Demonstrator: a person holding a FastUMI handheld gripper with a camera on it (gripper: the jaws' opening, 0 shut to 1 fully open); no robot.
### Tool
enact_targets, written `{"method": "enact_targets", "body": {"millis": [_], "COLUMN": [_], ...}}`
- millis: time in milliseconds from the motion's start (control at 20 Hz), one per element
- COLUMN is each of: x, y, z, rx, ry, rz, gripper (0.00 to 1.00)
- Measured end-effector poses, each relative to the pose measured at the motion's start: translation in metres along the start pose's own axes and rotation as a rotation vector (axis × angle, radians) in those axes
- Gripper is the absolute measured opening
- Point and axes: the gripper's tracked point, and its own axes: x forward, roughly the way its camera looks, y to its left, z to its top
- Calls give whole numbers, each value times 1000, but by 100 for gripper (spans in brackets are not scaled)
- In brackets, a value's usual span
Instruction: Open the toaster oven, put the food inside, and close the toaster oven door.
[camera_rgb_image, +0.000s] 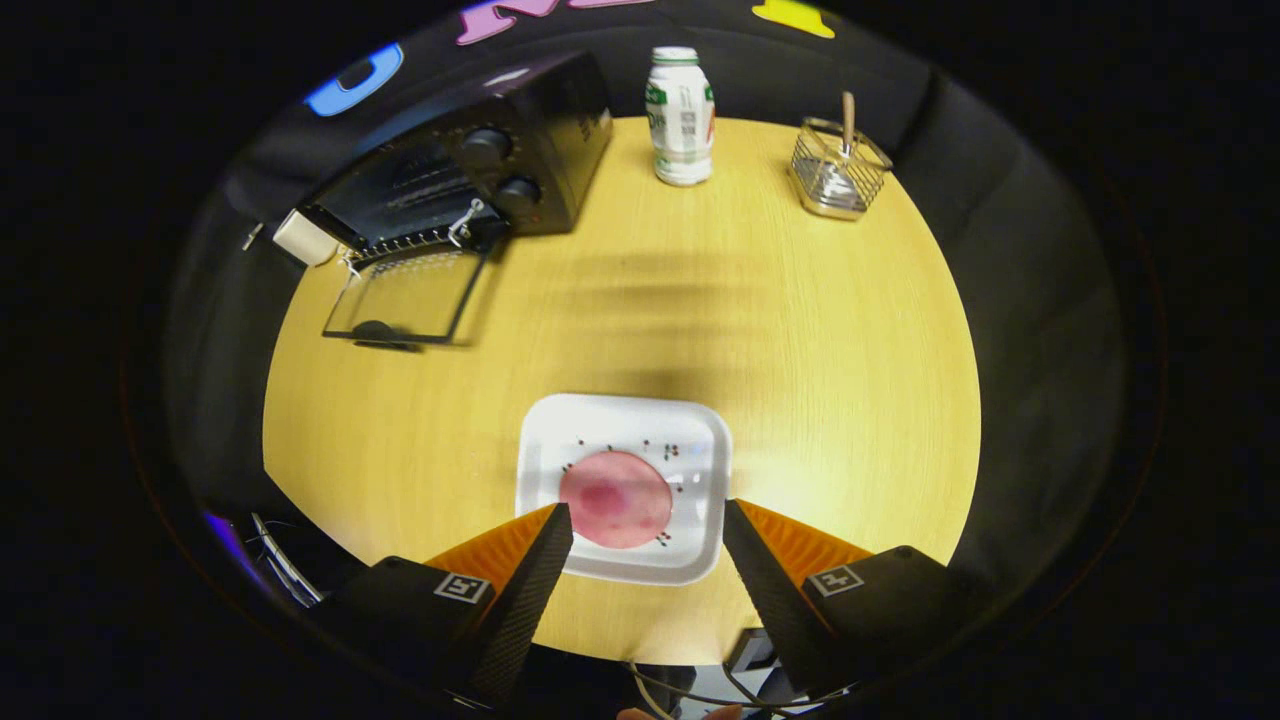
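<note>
A black toaster oven (470, 165) stands at the far left of the round wooden table (800, 330), its glass door (405, 298) folded down flat and open. A round pink slice of food (615, 498) lies on a white square plate (625, 485) close to me. My gripper (648, 512) hovers above the plate's near side, open, with the fingers apart on either side of the food and touching nothing. The left fingertip (555, 525) overlaps the plate's near left corner, the right fingertip (738, 520) its right edge.
A white bottle with a green cap (681, 115) stands at the table's far edge. To its right is a wire basket (838, 170) holding a wooden-handled utensil. A small white block (305, 237) sits beside the oven's left side. Cables (690, 690) hang below the near table edge.
</note>
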Motion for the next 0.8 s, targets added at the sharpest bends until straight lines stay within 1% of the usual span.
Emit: {"method": "enact_targets", "body": {"millis": [200, 350, 400, 450, 500, 600, 650, 700, 750, 800], "x": [27, 44, 49, 53, 56, 63, 74, 68, 65, 65], "y": [-25, -34, -34, -33, -33, -37, -37, -38, -38, -38], "z": [-6, -4, -4, -6, -6, -13, -20, -16, -15, -14], "rx": [23, 17, 22, 21, 15, 4, 20, 31, 33, 34], "ry": [85, 114, 124, 134, 143, 168, 175, 175, 174, 165], "rz": [-10, -19, -16, -10, -6, -18, -9, 10, 38, 71], "gripper": [98, 96, 92, 82, 77, 52, 30, 24, 15, 11]}}
